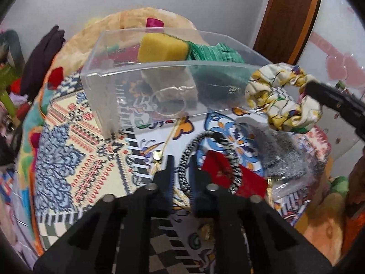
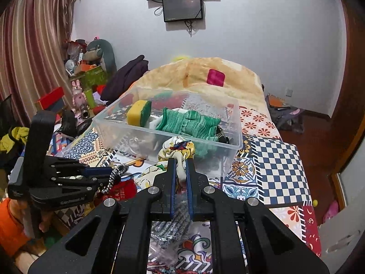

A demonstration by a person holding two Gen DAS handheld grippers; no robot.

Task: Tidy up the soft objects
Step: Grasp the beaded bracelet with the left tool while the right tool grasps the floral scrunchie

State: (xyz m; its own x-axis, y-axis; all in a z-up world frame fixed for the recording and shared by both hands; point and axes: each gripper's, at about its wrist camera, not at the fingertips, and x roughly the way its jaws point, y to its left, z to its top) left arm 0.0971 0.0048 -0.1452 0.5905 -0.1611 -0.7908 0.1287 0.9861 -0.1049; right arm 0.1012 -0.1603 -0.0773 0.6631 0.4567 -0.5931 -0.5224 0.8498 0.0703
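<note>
A clear plastic bin point(image 1: 146, 84) point(image 2: 237, 123) stands on the patterned bed and holds a yellow sponge point(image 1: 163, 48) point(image 2: 139, 113) and a green knit cloth point(image 1: 214, 52) point(image 2: 189, 123). My right gripper point(image 2: 180, 159) is shut on a yellow floral scrunchie point(image 1: 282, 98) point(image 2: 176, 150), held in the air just in front of the bin's near wall. My left gripper point(image 1: 181, 159) point(image 2: 114, 173) is shut on a black-and-white braided hair band point(image 1: 189, 157) point(image 2: 114, 175) low over the bed.
A red cloth point(image 1: 230, 175) and a grey knit piece in plastic wrap point(image 1: 280, 155) lie on the bed by the left gripper. A beige blanket point(image 2: 205, 73) is piled behind the bin. Clutter stands left of the bed.
</note>
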